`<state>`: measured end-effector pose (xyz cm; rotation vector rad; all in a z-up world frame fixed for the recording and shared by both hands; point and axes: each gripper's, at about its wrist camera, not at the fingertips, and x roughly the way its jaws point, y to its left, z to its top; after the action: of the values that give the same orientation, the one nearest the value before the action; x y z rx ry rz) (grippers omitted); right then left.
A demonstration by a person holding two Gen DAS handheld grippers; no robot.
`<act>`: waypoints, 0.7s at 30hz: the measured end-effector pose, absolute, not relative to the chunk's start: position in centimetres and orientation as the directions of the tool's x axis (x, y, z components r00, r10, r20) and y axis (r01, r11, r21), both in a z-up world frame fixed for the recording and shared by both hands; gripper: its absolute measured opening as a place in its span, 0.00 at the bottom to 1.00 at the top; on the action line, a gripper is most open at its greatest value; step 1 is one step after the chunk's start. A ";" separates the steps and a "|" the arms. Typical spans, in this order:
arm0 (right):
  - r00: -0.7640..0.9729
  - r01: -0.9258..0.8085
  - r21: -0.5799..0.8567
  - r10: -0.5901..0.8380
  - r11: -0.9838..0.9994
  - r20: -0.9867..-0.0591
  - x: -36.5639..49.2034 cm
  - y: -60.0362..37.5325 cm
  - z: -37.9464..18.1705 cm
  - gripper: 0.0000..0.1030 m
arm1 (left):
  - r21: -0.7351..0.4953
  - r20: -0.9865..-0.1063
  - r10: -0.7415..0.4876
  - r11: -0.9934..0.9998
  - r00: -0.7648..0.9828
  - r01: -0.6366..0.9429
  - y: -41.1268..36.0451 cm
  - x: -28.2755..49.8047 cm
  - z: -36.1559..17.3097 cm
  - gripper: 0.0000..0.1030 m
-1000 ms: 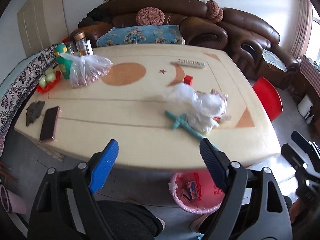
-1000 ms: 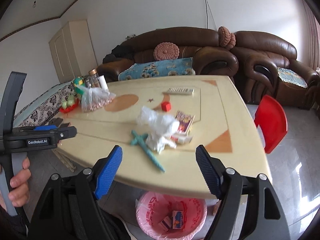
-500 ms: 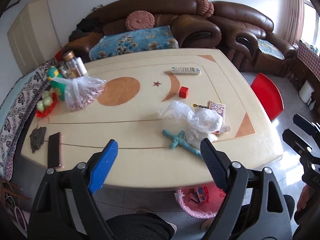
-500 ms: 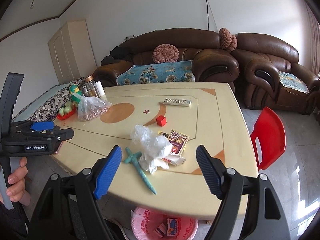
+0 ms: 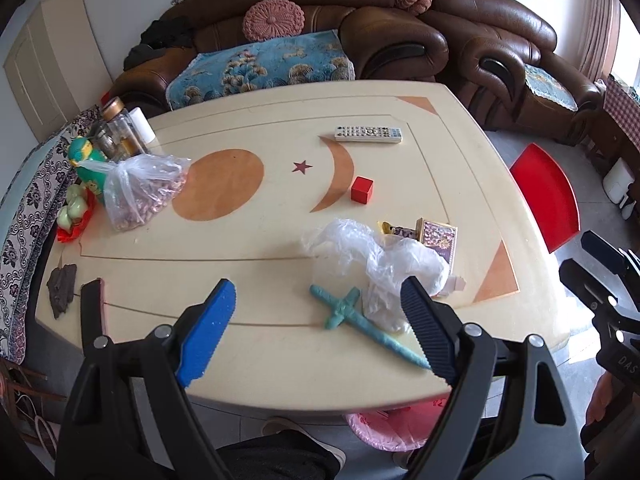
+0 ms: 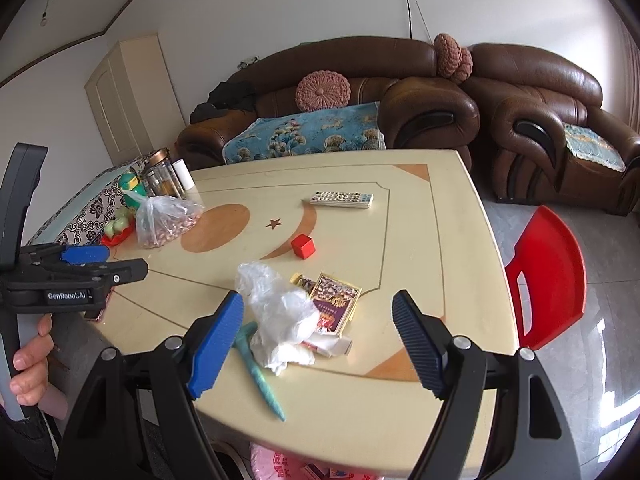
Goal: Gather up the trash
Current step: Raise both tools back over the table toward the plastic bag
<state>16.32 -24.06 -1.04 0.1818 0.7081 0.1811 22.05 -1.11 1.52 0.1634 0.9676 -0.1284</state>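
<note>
Left wrist view shows only a sliver of the pink trash bin [image 5: 384, 430] under the table's [image 5: 280, 360] near edge; its contents are hidden there, while the right wrist view shows small printed packets inside. Crumpled clear plastic [image 5: 376, 256] lies on the cream tabletop beside a purple carton [image 5: 438, 238] and a teal toy sword [image 5: 360, 320]. Both the left gripper [image 5: 316, 332] and right gripper [image 6: 316, 344] hover spread wide, grasping nothing. Brown leather sofas [image 6: 400, 92] line the wall.

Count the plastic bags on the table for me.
2. A crumpled empty bag lies near the front edge beside the teal toy sword; a knotted bag of nuts sits at the far left by the jars.
</note>
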 end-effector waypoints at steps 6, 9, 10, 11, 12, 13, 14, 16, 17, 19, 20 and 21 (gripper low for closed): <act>0.702 -0.097 0.291 0.273 0.952 -0.658 20.0 -24.5 -2.7 0.73 | 0.058 -0.859 -0.033 0.985 0.511 0.162 -1.8 25.5 -0.3 0.80; 0.679 -0.089 0.308 0.284 0.947 -0.677 21.6 -24.5 -3.8 0.73 | 0.033 -0.875 -0.042 0.989 0.482 0.145 -2.1 27.2 -1.5 0.80; 0.670 -0.090 0.318 0.294 0.944 -0.682 22.2 -24.5 -4.3 0.73 | 0.029 -0.879 -0.042 0.990 0.475 0.141 -2.2 27.6 -2.0 0.80; 0.663 -0.086 0.321 0.295 0.943 -0.688 22.6 -24.4 -4.7 0.73 | 0.027 -0.884 -0.040 0.990 0.465 0.136 -2.3 28.0 -2.4 0.80; 0.657 -0.082 0.322 0.294 0.943 -0.694 23.0 -24.4 -5.1 0.73 | 0.019 -0.891 -0.042 0.991 0.452 0.130 -2.4 28.6 -2.9 0.80; 0.648 -0.080 0.325 0.298 0.942 -0.701 23.5 -24.3 -5.7 0.73 | 0.014 -0.896 -0.043 0.992 0.442 0.124 -2.5 29.0 -3.4 0.80; 0.641 -0.078 0.331 0.302 0.940 -0.706 23.8 -24.2 -6.1 0.73 | 0.010 -0.901 -0.043 0.993 0.431 0.120 -2.6 29.4 -3.8 0.80; 0.624 -0.069 0.353 0.317 0.933 -0.714 24.5 -24.2 -7.1 0.73 | 0.005 -0.911 -0.044 0.993 0.411 0.115 -2.7 30.1 -4.8 0.80; 0.616 -0.059 0.364 0.321 0.929 -0.719 24.9 -24.3 -7.6 0.73 | 0.005 -0.915 -0.040 0.994 0.400 0.109 -2.8 30.5 -5.4 0.80; 0.599 -0.048 0.392 0.341 0.919 -0.724 25.5 -24.4 -8.3 0.73 | 0.004 -0.921 -0.036 0.995 0.389 0.101 -2.8 31.1 -6.1 0.80; 0.595 -0.045 0.400 0.346 0.915 -0.726 25.7 -24.4 -8.5 0.73 | 0.002 -0.924 -0.035 0.996 0.381 0.094 -2.7 31.5 -6.4 0.80; 0.591 -0.043 0.404 0.349 0.914 -0.727 25.9 -24.4 -8.8 0.73 | -0.007 -0.928 -0.037 0.997 0.370 0.083 -2.6 31.8 -6.9 0.80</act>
<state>25.92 -24.37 -8.77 0.3655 0.9150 0.2339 31.85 -2.55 -6.92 0.0431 1.1898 -0.0773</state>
